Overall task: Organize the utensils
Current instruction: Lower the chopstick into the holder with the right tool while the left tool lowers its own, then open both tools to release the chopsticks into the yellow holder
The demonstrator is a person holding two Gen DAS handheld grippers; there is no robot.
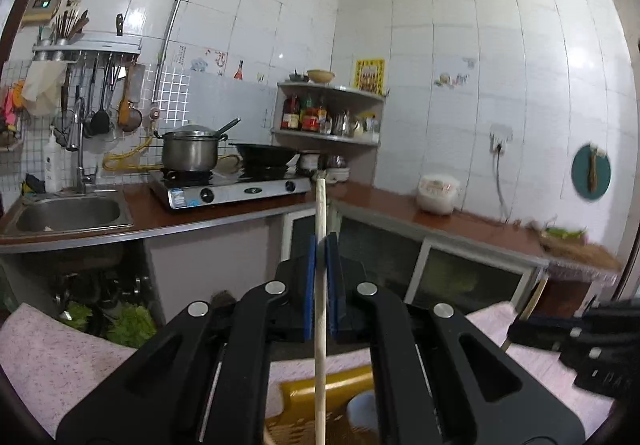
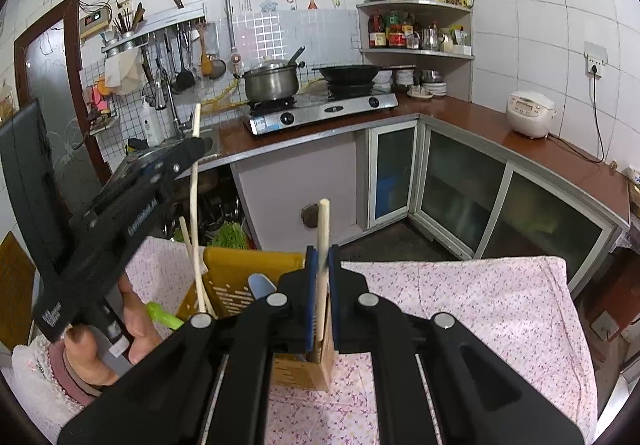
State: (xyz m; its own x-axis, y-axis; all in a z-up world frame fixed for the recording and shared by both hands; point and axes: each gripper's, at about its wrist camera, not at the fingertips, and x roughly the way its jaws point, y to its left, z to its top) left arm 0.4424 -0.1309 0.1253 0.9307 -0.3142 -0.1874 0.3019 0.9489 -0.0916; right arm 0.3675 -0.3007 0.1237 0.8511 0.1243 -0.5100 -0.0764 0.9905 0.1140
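Observation:
My left gripper (image 1: 322,245) is shut on a pale wooden chopstick (image 1: 321,205) that stands upright between the blue pads. Its lower end hangs over a yellow slotted basket (image 1: 320,393). In the right wrist view this left gripper (image 2: 192,153) sits at the upper left, held by a person's hand (image 2: 132,325). My right gripper (image 2: 322,249) is shut on a second chopstick (image 2: 323,221), upright, its lower end in a small wooden holder (image 2: 300,369). The yellow basket (image 2: 240,277) holds another chopstick (image 2: 186,241), a white spoon (image 2: 262,283) and a green utensil (image 2: 160,315).
The table wears a pink floral cloth (image 2: 460,305). Beyond it runs an L-shaped brown counter (image 2: 460,113) with a gas stove (image 2: 324,111), a steel pot (image 2: 272,83), a wok (image 2: 348,73), a sink (image 1: 68,213) and a rice cooker (image 2: 530,113). Glass-door cabinets (image 2: 460,189) stand below.

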